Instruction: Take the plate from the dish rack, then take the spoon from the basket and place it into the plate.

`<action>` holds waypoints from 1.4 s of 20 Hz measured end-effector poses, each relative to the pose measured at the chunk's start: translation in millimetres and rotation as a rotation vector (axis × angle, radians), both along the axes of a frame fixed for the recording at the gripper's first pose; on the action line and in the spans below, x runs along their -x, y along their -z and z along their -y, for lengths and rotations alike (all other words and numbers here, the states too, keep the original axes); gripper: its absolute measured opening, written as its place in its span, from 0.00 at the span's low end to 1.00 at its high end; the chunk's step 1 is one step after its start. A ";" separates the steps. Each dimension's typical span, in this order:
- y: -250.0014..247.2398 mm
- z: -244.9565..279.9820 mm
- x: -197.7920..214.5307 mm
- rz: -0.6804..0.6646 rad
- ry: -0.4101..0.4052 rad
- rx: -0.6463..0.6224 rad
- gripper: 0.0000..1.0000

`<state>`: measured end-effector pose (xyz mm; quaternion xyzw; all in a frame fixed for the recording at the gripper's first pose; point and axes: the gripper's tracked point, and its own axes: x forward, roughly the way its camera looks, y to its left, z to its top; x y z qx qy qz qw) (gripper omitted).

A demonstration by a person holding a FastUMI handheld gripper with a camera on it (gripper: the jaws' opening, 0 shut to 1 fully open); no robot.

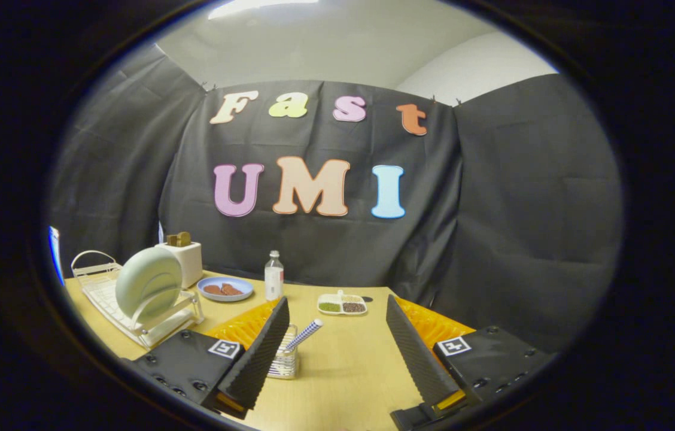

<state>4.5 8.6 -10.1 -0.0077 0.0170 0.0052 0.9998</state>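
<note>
A pale green plate (149, 281) stands on edge in the white dish rack (111, 299), off to the left beyond my left finger. A small wire basket (285, 359) sits on the wooden table (349, 365) right beside my left finger, partly hidden by it. A spoon with a blue-and-white checked handle (304, 334) leans out of the basket toward the right. My gripper (337, 311) is open, its two black ribbed fingers (257, 359) wide apart with nothing between them but bare table.
A white toaster (185, 260) with toast stands behind the rack. A blue plate with food (225, 289), a water bottle (274, 276) and a divided snack tray (341, 305) sit at the table's far side. Black cloth walls enclose the booth.
</note>
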 end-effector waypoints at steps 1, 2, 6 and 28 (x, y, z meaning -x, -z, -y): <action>-0.1 0.4 0.3 -0.002 0.003 0.004 1.00; 0.5 0.2 -0.3 -0.003 0.004 0.007 1.00; 3.7 -1.3 -1.9 -0.013 0.005 0.009 1.00; -67.4 -230.0 -59.3 -0.202 -0.377 -0.112 1.00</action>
